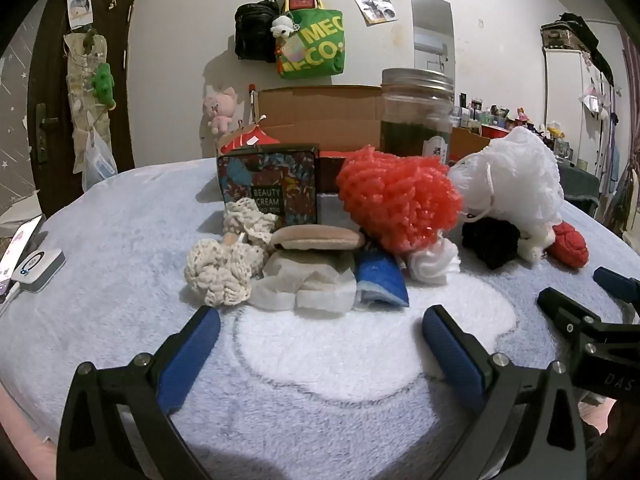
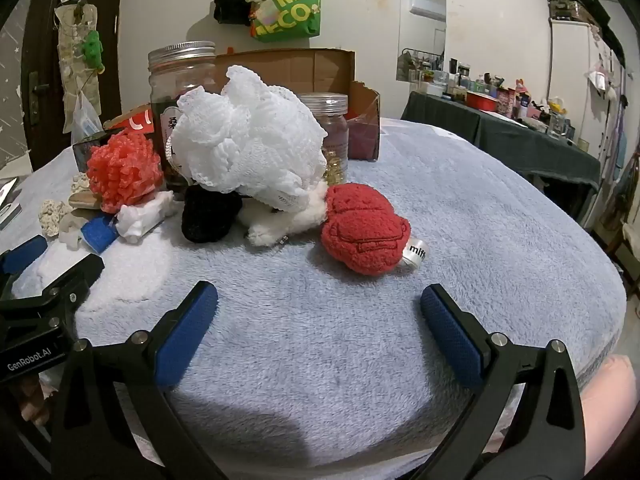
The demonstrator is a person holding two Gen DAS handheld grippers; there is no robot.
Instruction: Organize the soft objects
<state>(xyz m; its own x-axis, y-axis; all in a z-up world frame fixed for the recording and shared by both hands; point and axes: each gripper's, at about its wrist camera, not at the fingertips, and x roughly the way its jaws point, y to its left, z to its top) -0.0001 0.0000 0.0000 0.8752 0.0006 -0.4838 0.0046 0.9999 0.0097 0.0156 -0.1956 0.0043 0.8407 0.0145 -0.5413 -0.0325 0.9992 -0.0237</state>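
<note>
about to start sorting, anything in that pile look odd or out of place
Hard items sit among the soft ones: a Beauty Cream tin and a glass jar stand right behind the coral mesh pouf and the white mesh pouf. Nothing looks spilled or damaged.

A fluffy, matt fleece blanket (image 2: 460, 208) covers the surface. On it lie a white mesh-net puff (image 2: 248, 136), a coral net puff (image 1: 400, 196), a nubbly red plush (image 2: 364, 228), cream crochet lace (image 1: 224, 268), a corrugated cardboard box (image 1: 320, 112) and a clear jar (image 1: 416, 120) with a ribbed metal lid.
</note>
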